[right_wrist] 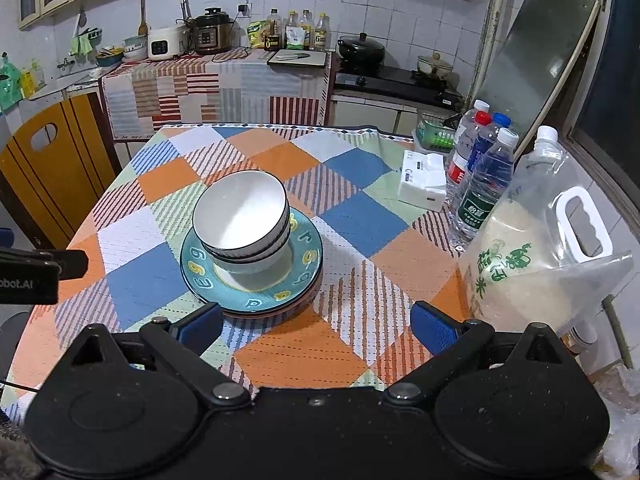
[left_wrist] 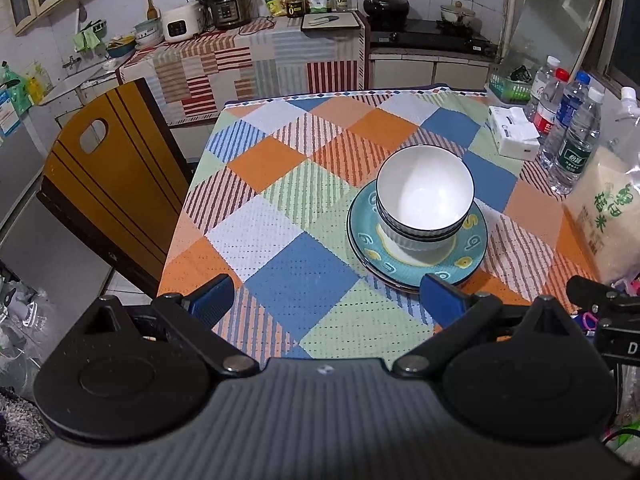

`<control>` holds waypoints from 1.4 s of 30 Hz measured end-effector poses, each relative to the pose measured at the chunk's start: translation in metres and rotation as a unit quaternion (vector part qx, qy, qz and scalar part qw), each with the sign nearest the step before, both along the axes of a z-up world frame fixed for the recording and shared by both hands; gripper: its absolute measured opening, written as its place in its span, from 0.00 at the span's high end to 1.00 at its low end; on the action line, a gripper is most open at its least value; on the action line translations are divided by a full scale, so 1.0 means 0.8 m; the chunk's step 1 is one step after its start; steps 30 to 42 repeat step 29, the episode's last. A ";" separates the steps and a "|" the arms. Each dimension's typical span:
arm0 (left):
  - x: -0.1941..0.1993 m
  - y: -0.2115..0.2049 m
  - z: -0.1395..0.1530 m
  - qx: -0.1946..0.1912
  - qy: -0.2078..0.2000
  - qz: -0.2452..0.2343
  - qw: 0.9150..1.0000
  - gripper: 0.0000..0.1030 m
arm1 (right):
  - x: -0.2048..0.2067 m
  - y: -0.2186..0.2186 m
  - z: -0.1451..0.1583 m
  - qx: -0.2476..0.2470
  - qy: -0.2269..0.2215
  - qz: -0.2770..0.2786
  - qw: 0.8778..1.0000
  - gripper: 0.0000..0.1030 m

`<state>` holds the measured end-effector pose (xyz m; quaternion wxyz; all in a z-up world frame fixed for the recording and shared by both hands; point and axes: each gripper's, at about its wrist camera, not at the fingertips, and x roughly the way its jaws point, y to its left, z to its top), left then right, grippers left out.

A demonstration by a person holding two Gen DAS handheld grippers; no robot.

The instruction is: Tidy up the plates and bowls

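Left wrist view showed the left gripper (left_wrist: 326, 300) spread wide and empty, as was the right gripper (right_wrist: 316, 328). Two nested bowls (left_wrist: 425, 196) sat tilted on stacked plates (left_wrist: 476, 246) mid-table. Judging the stack done, backing straight off would avoid nudging the near rim. Whether a third plate lay beneath was unclear. Bare cloth lay leftward; bottles (right_wrist: 486, 184) and rice bag (right_wrist: 532, 252) crowded the right edge.
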<state>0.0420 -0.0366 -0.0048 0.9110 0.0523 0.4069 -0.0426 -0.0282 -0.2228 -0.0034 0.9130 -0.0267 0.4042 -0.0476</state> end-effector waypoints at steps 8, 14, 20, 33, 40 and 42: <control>0.000 -0.001 -0.001 0.000 0.003 -0.009 1.000 0.02 | 0.001 0.001 -0.002 -0.004 0.003 0.000 1.000 0.02; -0.001 -0.001 -0.001 -0.001 0.004 -0.009 1.000 0.02 | 0.002 0.001 -0.005 -0.007 0.005 -0.001 1.000 0.02; -0.002 -0.003 -0.002 0.000 0.005 -0.010 1.000 0.02 | 0.002 0.001 -0.007 -0.009 0.008 -0.002 1.000 0.02; 0.000 -0.004 -0.002 -0.002 0.008 -0.013 1.000 0.02 | 0.002 0.001 -0.008 -0.010 0.010 -0.001 1.000 0.02; 0.000 -0.004 -0.002 -0.002 0.008 -0.013 1.000 0.02 | 0.002 0.001 -0.008 -0.010 0.010 -0.001 1.000 0.02; 0.000 -0.004 -0.002 -0.002 0.008 -0.013 1.000 0.02 | 0.002 0.001 -0.008 -0.010 0.010 -0.001 1.000 0.02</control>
